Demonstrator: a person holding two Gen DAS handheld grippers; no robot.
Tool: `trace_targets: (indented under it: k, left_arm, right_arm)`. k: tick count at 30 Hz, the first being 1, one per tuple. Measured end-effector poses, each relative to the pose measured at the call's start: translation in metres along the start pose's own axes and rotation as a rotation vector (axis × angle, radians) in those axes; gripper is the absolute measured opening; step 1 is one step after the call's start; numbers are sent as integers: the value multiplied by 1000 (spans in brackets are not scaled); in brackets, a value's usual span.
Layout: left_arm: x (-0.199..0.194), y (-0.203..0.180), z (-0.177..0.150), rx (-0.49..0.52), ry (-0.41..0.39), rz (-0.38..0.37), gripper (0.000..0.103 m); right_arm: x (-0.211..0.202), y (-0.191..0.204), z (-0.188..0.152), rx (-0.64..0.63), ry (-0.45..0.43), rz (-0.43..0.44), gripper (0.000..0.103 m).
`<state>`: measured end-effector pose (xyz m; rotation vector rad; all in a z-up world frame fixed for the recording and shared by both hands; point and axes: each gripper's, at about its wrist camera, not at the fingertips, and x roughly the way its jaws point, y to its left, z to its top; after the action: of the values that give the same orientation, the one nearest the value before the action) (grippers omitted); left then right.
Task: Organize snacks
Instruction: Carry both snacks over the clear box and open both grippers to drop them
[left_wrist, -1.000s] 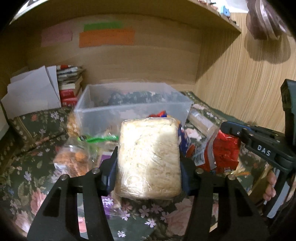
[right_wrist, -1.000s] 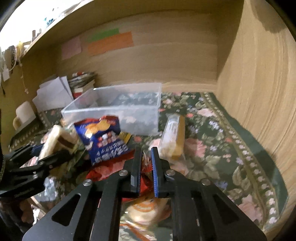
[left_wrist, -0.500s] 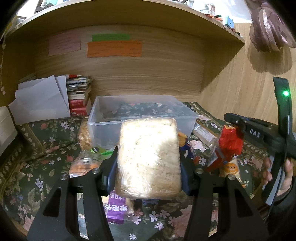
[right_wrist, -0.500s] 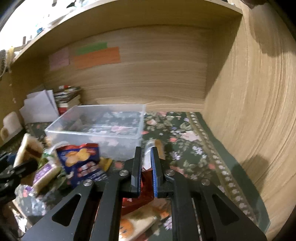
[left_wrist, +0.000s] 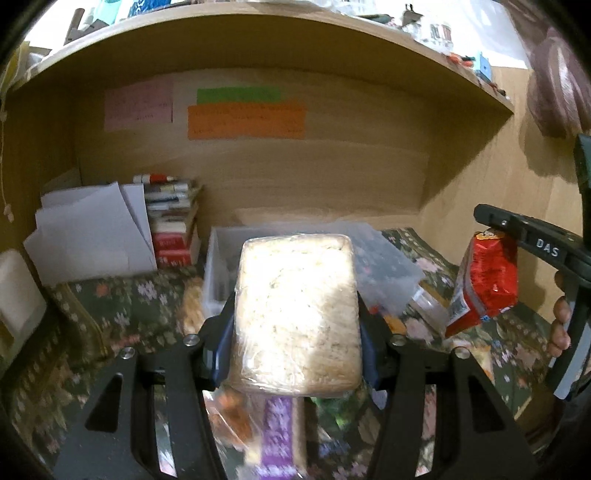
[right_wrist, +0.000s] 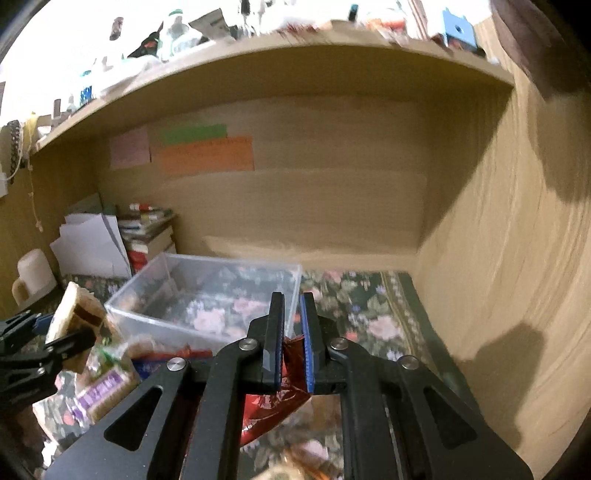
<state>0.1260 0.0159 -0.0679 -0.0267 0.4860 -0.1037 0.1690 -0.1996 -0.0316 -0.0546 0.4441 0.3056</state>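
While both claws are raised above the desk, each has hold of one snack. The left claw is part open, its blue pads pressed against the two long sides of a pale rectangular block of noodles in clear wrap, which stands upright between the fingers. The right claw is all but closed, pinching the top edge of a red foil snack packet that hangs below its fingers; in the left wrist view that packet hangs clear of the desk, well to the right of the left claw. Ahead of both claws sits a clear rectangular plastic tub, open-topped, on the dark green floral cloth covering the desk. Below and to the left of the right claw lie more snacks, among them a purple-labelled wrapped bar. Behind the tub on the left stand white folded papers and a stack of books.
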Motion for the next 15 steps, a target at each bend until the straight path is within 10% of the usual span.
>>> trace_targets:
  k: [15]
  left_arm:
    - [51,25,56,29,3,36,55]
  right_arm:
    - [52,16,46,-30,-22,49,8]
